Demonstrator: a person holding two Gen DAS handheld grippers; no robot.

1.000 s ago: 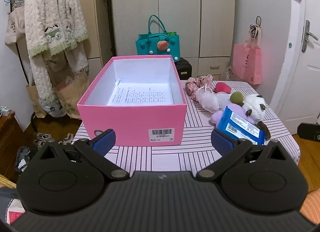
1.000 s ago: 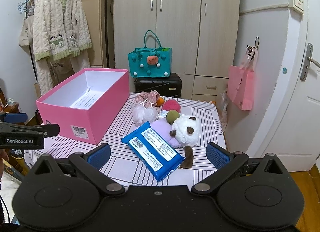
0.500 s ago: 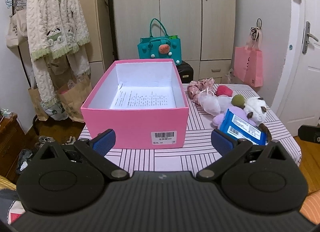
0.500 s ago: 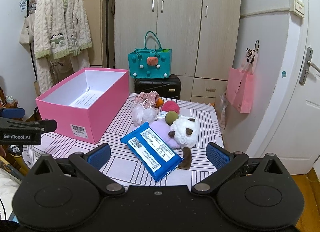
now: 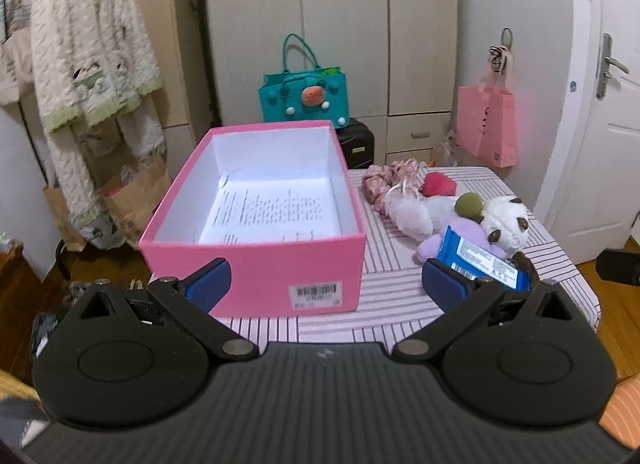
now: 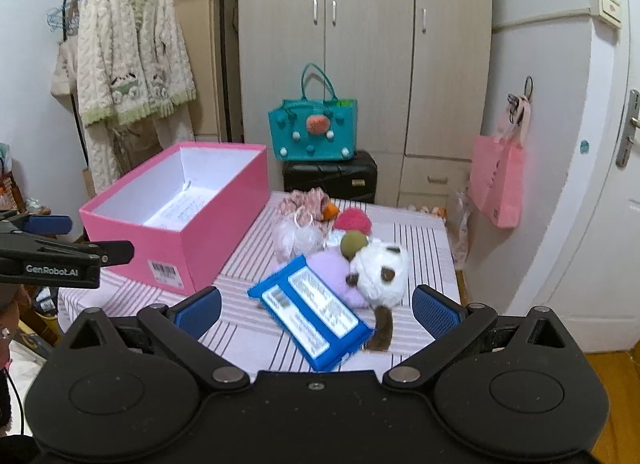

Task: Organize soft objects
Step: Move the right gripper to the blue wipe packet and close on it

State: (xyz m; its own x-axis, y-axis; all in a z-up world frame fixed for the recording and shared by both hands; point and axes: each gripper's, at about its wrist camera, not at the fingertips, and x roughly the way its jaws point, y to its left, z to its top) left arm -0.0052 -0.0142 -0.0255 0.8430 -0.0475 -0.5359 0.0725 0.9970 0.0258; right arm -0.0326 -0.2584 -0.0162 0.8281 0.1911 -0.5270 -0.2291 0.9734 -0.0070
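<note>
An open pink box with a printed sheet inside stands on the left of a striped table. To its right lies a pile of soft things: a blue wipes pack, a white panda plush, a purple plush, a green ball, a red pompom, a white mesh pouch and pink floral cloth. My left gripper is open in front of the box. My right gripper is open just before the wipes pack.
A teal bag sits on a black suitcase behind the table, before wardrobe doors. A pink bag hangs at right beside a white door. A knitted cardigan hangs at left. The left gripper's side shows at the right wrist view's left edge.
Both grippers have moved forward toward the table; the box and the wipes pack look larger and closer. Both stay open and empty.
</note>
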